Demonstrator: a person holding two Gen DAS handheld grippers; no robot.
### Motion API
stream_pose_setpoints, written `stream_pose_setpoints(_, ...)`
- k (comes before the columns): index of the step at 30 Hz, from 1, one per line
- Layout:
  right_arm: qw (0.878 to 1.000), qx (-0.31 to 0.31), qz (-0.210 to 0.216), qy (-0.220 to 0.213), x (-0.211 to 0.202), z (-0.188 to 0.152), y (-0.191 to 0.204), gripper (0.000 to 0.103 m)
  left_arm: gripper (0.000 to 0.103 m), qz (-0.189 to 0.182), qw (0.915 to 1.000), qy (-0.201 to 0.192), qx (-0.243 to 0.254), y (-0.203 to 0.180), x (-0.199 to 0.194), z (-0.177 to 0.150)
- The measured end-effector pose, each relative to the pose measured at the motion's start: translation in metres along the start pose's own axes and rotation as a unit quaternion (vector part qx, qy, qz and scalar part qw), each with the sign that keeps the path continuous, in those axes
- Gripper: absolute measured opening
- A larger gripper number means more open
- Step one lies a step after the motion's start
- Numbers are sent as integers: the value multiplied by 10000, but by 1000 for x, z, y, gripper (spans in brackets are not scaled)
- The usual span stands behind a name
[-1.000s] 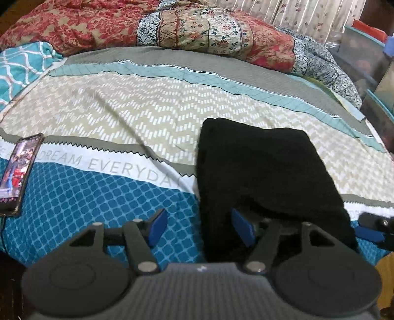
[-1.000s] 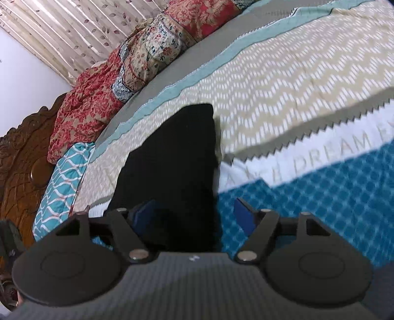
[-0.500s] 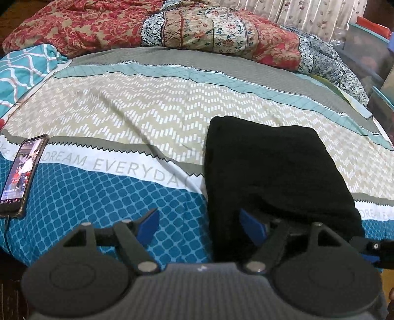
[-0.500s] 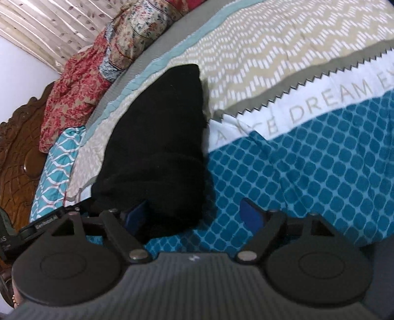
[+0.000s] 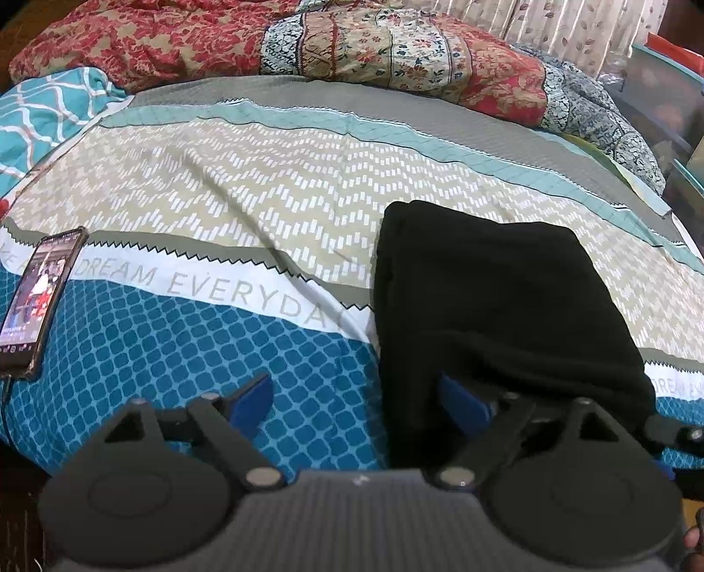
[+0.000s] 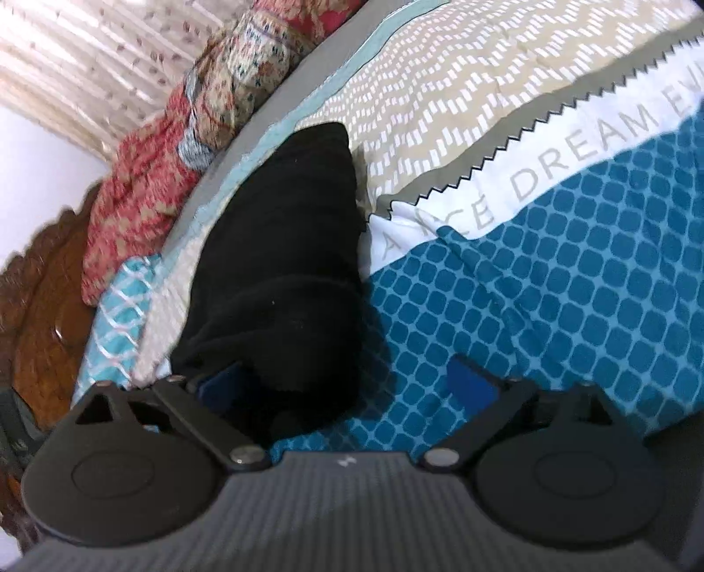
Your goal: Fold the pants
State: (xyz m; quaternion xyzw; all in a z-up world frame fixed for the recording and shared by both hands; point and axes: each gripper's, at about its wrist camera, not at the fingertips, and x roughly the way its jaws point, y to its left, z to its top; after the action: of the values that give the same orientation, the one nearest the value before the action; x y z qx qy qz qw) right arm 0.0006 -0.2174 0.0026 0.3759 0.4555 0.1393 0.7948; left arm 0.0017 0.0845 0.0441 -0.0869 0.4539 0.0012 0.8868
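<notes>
While both pairs of jaws were opening, the black pants (image 5: 493,308) lay folded into a thick oblong bundle on the bed (image 5: 220,334), close to its near edge and toward the right side in the left wrist view. Its long axis ran from that near edge away toward the far edge, where a rumpled red floral quilt (image 5: 185,39) was heaped. The left gripper (image 5: 356,400) stood over the bundle's near left corner, one blue pad above the patterned bedsheet and the other over black cloth, neither pressing on it. The right gripper (image 6: 347,383) straddled the near right corner in the same way: spread wide, pads clear of the fabric, nothing clamped. Both were about equally close, one to each near corner, so the bundle sat ahead of and between them.

The cloth looked soft, matte and fleecy, with rounded, bulky fold edges and a loose lip along the near end. Under it the cotton bedsheet was smooth and only lightly creased. A phone (image 5: 37,299) with a lit screen lay near the bed's left edge, well apart from the pants.
</notes>
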Motion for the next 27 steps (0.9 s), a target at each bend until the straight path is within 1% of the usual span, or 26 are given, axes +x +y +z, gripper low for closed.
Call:
stream_pose_setpoints(1, 9998, 149, 126, -40, -1, 0, -5, 103, 90, -1, 10000, 9, -26, 1, 1, 0)
stream_pose_setpoints(3, 9989, 386, 247, -132, -3, -2, -10, 103, 97, -4, 9999, 46, -97, 4, 5, -1)
stream_pose_setpoints(6, 9982, 472, 346, -106, -4, 1, -12, 103, 103, -17, 9997, 117, -233, 10, 12, -2)
stream_pose_setpoints(8, 9980, 485, 392, -94, -6, 2, -14, 103, 103, -88, 9991, 187, -363, 14, 16, -3)
stream_pose_setpoints(11, 9975, 513, 473, -131, -8, 2, -17, 103, 103, -314, 9968, 291, -673, 25, 21, -5)
stream_pose_setpoints(13, 9967, 580, 547, -175, -10, 1, -22, 103, 103, -430, 9957, 299, -761, 29, 22, -6)
stream_pose_setpoints(19, 9957, 664, 649, -79, -12, 6, -27, 103, 103, -562, 9950, 164, -803, 32, 20, -14)
stream_pose_setpoints(22, 9952, 705, 682, -33, -13, 8, -30, 103, 103, -626, 9917, 38, -1123, 35, 21, -18)
stream_pose_setpoints(24, 9951, 707, 693, -6, -13, 9, -31, 103, 103, -642, 9924, -12, -1049, 35, 20, -20)
stream_pose_setpoints(27, 9950, 709, 708, 21, -13, 10, -32, 103, 103, -752, 9919, 66, -1021, 39, 22, -18)
